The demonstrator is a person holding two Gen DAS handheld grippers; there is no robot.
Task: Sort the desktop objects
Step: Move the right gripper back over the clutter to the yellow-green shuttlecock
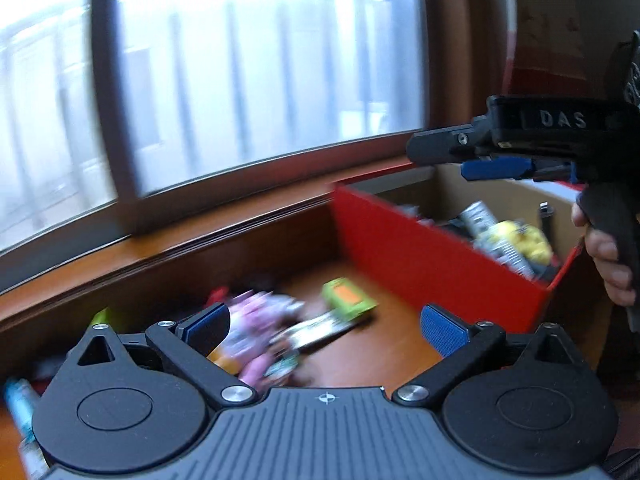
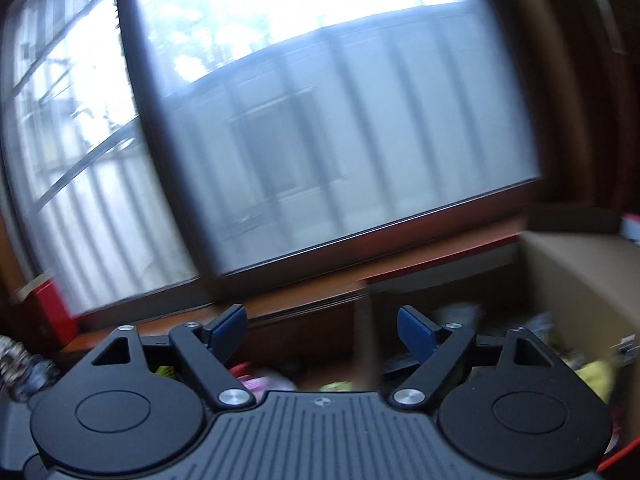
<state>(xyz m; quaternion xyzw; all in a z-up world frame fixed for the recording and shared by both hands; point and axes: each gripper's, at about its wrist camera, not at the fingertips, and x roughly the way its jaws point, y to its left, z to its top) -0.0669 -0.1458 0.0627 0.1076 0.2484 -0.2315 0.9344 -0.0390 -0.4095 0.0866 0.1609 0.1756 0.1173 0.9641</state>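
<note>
My left gripper [image 1: 326,326] stands wide open above a blurred heap on the wooden desk: a pink packet [image 1: 260,320], a green box with an orange patch [image 1: 349,297] and a dark flat packet [image 1: 320,330]. Nothing is between its blue pads. To the right sits a red box [image 1: 420,256] with a cardboard inside, holding a yellow item [image 1: 524,240] and other packets. My right gripper [image 1: 448,160] hovers over that box, seen from the side, a hand on its handle. In the right wrist view the right gripper [image 2: 322,330] is open and empty, aimed at the window.
A large window [image 1: 240,80] with a dark frame and a wooden sill [image 1: 160,248] runs along the back of the desk. A bluish tube [image 1: 20,404] lies at the left edge. Another red item [image 2: 52,312] stands on the sill at the far left.
</note>
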